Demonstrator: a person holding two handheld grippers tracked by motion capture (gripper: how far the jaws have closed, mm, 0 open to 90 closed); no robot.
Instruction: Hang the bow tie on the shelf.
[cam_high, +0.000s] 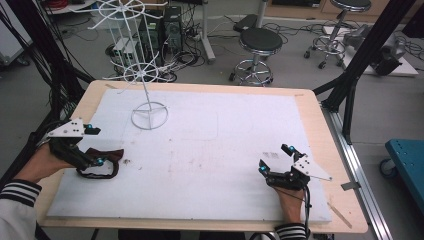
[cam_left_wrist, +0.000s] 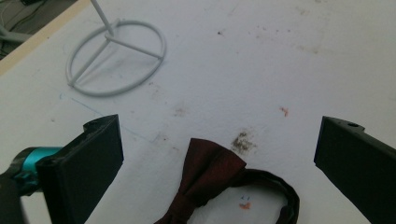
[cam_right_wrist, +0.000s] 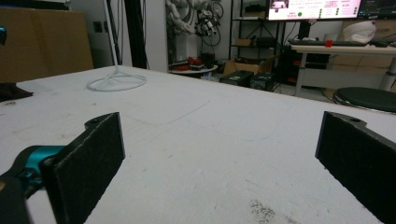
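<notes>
The dark red fabric bow tie (cam_left_wrist: 212, 179) lies ungrasped on the worktop between the left gripper's (cam_left_wrist: 219, 163) wide jaws; the right gripper (cam_right_wrist: 219, 158) idles wide, so hanging on the white wire stand (cam_high: 145, 75) likely remains.

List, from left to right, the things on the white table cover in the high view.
Left gripper → dark red bow tie with black strap → white wire stand's ring base → right gripper.

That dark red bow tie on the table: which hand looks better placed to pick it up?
Left. The left gripper hangs open right over the bow tie; the right gripper is far across the table.
</notes>
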